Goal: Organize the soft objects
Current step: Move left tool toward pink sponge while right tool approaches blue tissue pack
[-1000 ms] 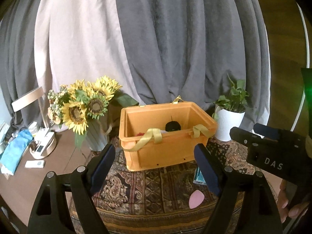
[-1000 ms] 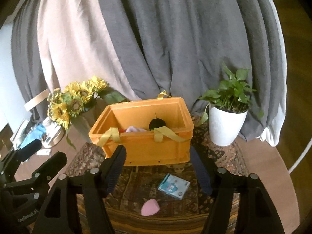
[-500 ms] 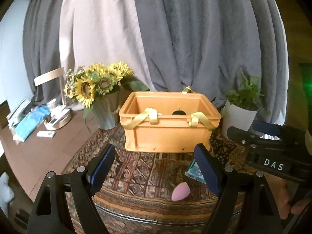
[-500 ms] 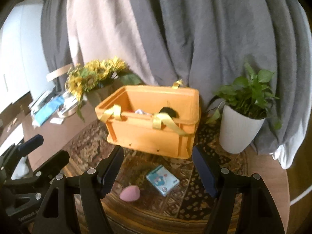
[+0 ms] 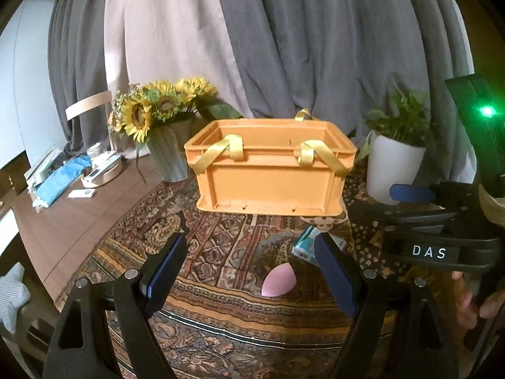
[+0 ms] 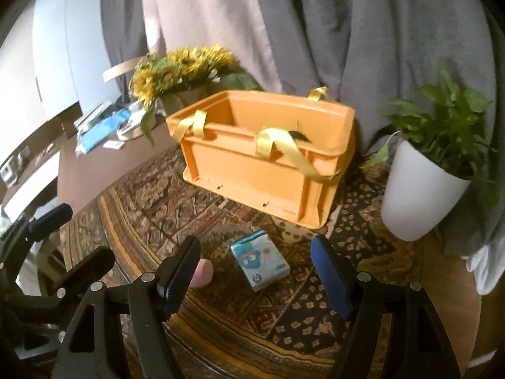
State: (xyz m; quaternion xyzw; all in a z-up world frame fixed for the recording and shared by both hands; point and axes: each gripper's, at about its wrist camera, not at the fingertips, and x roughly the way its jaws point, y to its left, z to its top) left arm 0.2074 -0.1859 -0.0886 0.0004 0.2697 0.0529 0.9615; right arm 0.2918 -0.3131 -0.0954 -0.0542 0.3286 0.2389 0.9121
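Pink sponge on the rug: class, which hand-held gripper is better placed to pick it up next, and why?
Probably the left hand-held gripper. The pink sponge lies between its open fingers, slightly right of centre. The right hand-held gripper frames the blue packet instead; the sponge sits behind its left finger.

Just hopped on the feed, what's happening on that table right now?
A person holds a gripper in each hand over a patterned rug. Both are open and empty. The left gripper points at a pink sponge; the right gripper frames a small blue tissue pack. Both items lie on the rug in front of the orange crate, which has yellow ribbon handles. Nothing is gripped yet.
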